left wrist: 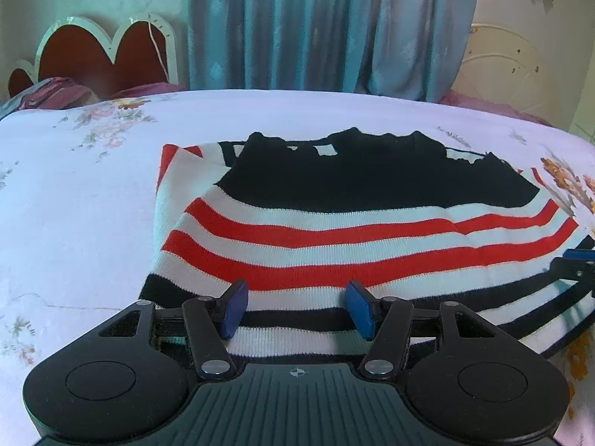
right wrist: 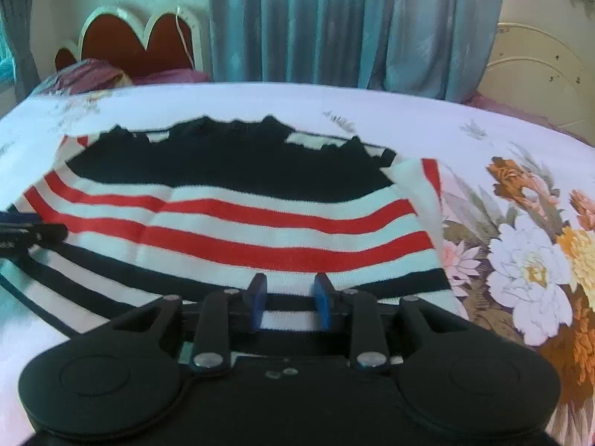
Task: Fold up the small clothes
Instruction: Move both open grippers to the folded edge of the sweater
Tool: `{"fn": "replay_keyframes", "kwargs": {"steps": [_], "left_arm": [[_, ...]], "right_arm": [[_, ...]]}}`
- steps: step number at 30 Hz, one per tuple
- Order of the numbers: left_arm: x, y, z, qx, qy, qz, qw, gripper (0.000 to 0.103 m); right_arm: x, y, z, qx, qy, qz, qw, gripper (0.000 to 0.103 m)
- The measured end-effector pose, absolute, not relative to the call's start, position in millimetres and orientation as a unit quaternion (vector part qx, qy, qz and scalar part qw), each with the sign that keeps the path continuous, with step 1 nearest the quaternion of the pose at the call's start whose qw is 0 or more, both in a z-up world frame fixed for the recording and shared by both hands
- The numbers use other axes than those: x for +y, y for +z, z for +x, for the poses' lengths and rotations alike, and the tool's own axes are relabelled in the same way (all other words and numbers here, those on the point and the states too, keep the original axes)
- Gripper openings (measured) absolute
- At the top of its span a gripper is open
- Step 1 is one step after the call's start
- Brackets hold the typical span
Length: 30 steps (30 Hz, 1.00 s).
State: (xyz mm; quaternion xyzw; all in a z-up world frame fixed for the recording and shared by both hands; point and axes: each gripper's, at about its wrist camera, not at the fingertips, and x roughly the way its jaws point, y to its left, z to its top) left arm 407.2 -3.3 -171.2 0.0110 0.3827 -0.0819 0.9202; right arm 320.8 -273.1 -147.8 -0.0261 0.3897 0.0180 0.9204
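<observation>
A small knit sweater (left wrist: pixel 334 230) with a black top part and red, white and black stripes lies flat on the bed; it also shows in the right wrist view (right wrist: pixel 238 223). Both side parts lie folded inward. My left gripper (left wrist: pixel 295 306) is open, its blue pads (left wrist: pixel 234 308) over the near striped hem at its left half. My right gripper (right wrist: pixel 290 303) is open with a narrower gap, over the near hem at its right half. Each gripper's tip shows at the edge of the other's view (left wrist: pixel 576 260) (right wrist: pixel 26 228).
The bed sheet (left wrist: pixel 74 204) is white with flower prints, a large bouquet at the right (right wrist: pixel 528 252). A red headboard (left wrist: pixel 104 55) and pillows (left wrist: pixel 55 93) stand at the far left. Grey-blue curtains (left wrist: pixel 316 26) hang behind the bed.
</observation>
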Motion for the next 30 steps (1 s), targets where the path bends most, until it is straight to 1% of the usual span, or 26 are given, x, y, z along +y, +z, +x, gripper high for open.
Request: {"fn": "replay_keyframes", "kwargs": {"steps": [6, 10, 16, 30], "left_arm": [[-7.2, -165.9, 386.8, 0.381, -0.084, 0.024, 0.920, 0.058], [-6.1, -172.8, 380.0, 0.388, -0.082, 0.036, 0.917, 0.059], [-8.5, -178.4, 380.8, 0.395, -0.085, 0.051, 0.913, 0.061], [-13.0, -181.3, 377.2, 0.387, -0.084, 0.068, 0.916, 0.063]], "right_arm": [[-269.4, -158.1, 303.0, 0.403, 0.008, -0.052, 0.914, 0.029], [-267.2, -156.5, 299.4, 0.406, -0.004, -0.038, 0.913, 0.029], [-261.5, -165.5, 297.1, 0.416, -0.021, -0.042, 0.908, 0.030], [-256.6, -168.2, 298.3, 0.419, -0.040, -0.042, 0.906, 0.031]]}}
